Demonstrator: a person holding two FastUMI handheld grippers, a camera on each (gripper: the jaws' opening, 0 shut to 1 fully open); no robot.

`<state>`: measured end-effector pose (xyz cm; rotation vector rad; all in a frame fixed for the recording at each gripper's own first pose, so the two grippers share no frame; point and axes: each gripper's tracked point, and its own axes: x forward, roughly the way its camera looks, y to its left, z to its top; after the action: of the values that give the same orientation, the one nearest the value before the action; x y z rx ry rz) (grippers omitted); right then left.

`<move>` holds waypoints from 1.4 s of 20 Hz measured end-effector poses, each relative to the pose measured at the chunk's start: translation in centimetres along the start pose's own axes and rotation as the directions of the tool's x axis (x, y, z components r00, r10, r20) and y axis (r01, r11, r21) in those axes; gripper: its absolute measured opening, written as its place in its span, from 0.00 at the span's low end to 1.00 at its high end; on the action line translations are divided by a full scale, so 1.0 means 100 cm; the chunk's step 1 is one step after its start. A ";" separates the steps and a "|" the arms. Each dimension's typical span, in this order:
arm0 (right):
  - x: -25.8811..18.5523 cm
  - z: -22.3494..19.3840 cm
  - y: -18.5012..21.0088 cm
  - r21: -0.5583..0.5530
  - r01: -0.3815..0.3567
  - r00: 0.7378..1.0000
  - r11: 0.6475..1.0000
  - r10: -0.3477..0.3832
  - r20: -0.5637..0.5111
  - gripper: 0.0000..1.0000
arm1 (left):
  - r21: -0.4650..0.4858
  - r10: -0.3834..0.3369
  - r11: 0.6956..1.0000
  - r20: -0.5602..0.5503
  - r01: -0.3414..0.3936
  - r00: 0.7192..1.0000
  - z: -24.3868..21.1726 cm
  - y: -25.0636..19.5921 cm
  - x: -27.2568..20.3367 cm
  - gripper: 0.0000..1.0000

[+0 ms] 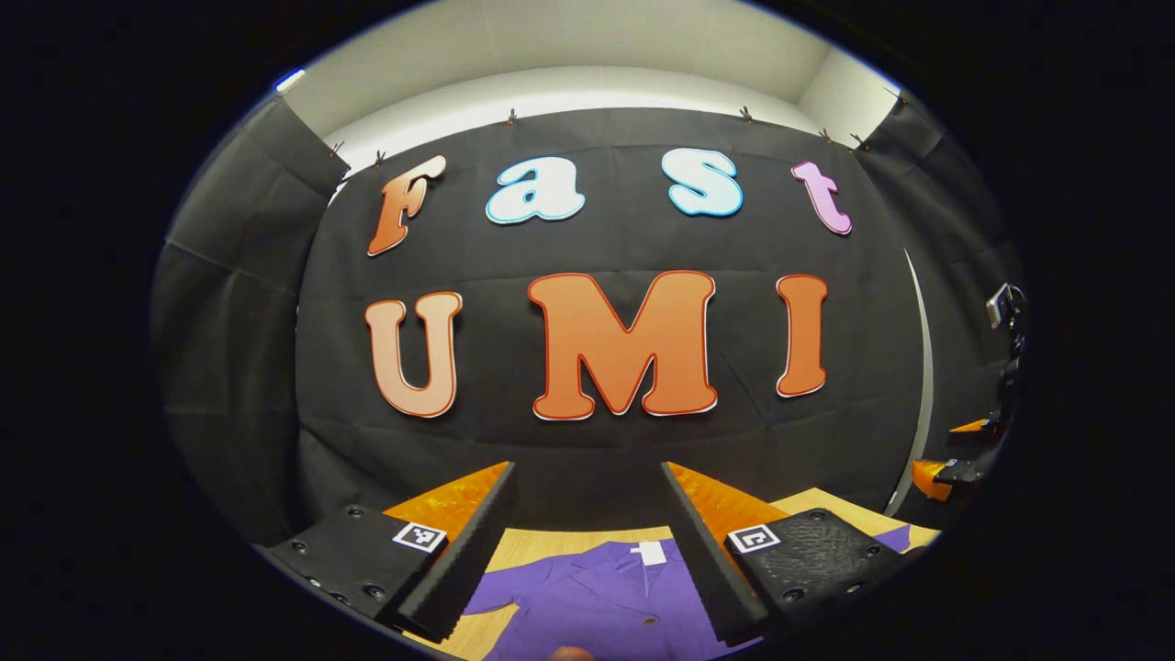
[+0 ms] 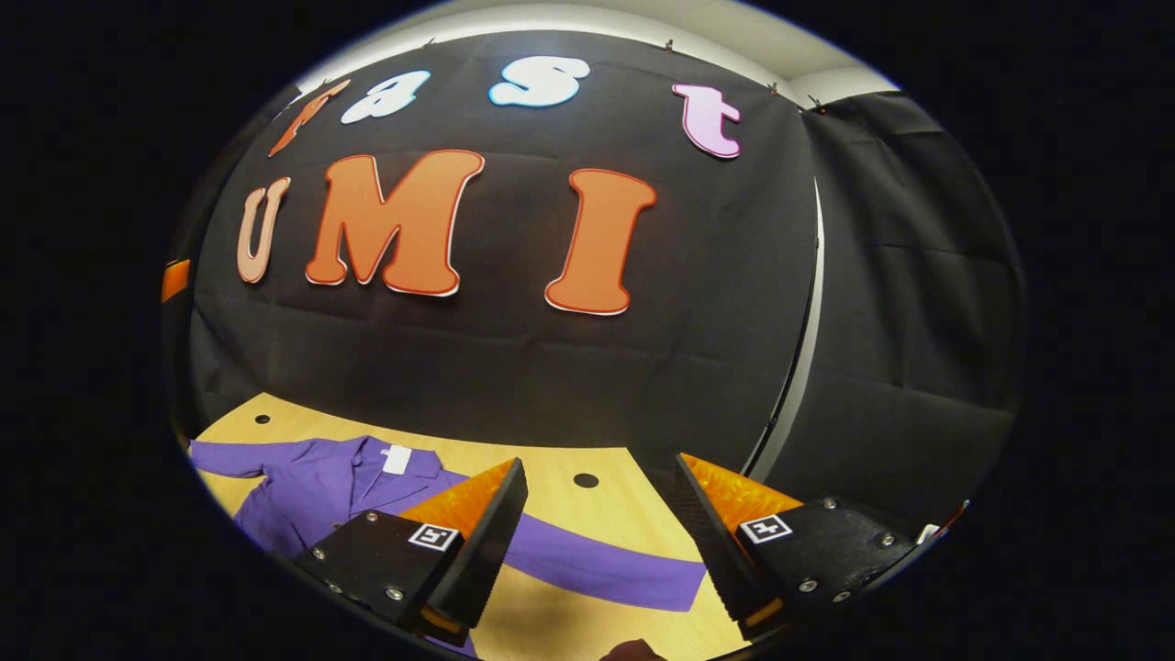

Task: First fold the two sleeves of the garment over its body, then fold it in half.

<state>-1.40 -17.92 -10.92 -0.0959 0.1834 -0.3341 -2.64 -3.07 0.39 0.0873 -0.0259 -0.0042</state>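
A purple collared garment [image 1: 597,597] with a white neck label lies flat on the wooden table [image 1: 551,543], its collar toward the back wall. My left gripper [image 1: 587,560] hovers open above the collar area with nothing between its fingers. In the right gripper view the same garment [image 2: 321,487] is spread at the left, and one long sleeve [image 2: 597,565] stretches right across the table [image 2: 624,505]. My right gripper [image 2: 597,551] is open above that sleeve, holding nothing. The garment's lower part is hidden below both views.
The black cloth wall stands close behind the table. Small round holes [image 2: 586,480] dot the tabletop near the back edge. In the left gripper view, the other gripper [image 1: 955,464] is seen at the far right edge.
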 end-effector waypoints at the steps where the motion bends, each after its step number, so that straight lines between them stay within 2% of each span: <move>1: 0.005 -0.006 -0.007 0.003 0.013 1.000 1.000 -0.013 -0.009 0.95 | 0.006 -0.001 1.000 -0.001 0.001 1.000 0.001 -0.002 0.001 0.95; 4: 0.018 -0.030 -0.029 0.001 0.041 0.996 0.999 -0.041 -0.074 0.95 | 0.018 -0.002 1.000 -0.003 0.003 1.000 0.001 -0.008 0.005 0.95; 7: 0.031 -0.068 -0.045 0.022 0.060 0.980 0.998 -0.054 -0.191 0.95 | 0.016 0.003 1.000 -0.017 -0.003 1.000 -0.003 -0.011 0.008 0.95; 10: 0.047 -0.096 -0.053 0.036 0.070 0.961 0.997 -0.058 -0.271 0.95 | 0.018 0.023 1.000 -0.045 -0.023 0.999 -0.013 -0.008 0.011 0.98; 13: 0.063 -0.128 -0.069 0.017 0.099 0.927 0.995 -0.086 -0.365 0.95 | 0.020 0.047 0.999 -0.060 -0.046 0.997 -0.017 -0.005 0.012 0.98; 14: 0.066 -0.144 -0.072 0.014 0.107 0.904 0.994 -0.091 -0.419 0.95 | 0.020 0.055 0.998 -0.063 -0.054 0.996 -0.019 -0.005 0.012 1.00; 17: 0.079 -0.185 -0.085 -0.007 0.126 0.833 0.992 -0.109 -0.542 0.96 | 0.016 0.078 0.997 -0.087 -0.077 0.993 -0.028 0.000 0.013 0.98; 23: 0.092 -0.233 -0.096 0.036 0.124 0.731 0.992 -0.066 -0.680 0.96 | 0.018 0.117 0.993 -0.143 -0.116 0.983 -0.044 0.002 0.016 0.98; 28: 0.097 -0.272 -0.111 0.057 0.128 0.616 0.990 -0.034 -0.787 0.96 | 0.050 0.126 0.992 -0.181 -0.119 0.975 -0.056 -0.005 0.016 0.98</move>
<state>-1.16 -33.30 -37.74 0.1659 1.0543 -0.4637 -0.94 -3.09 -5.19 0.1244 0.1535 0.1274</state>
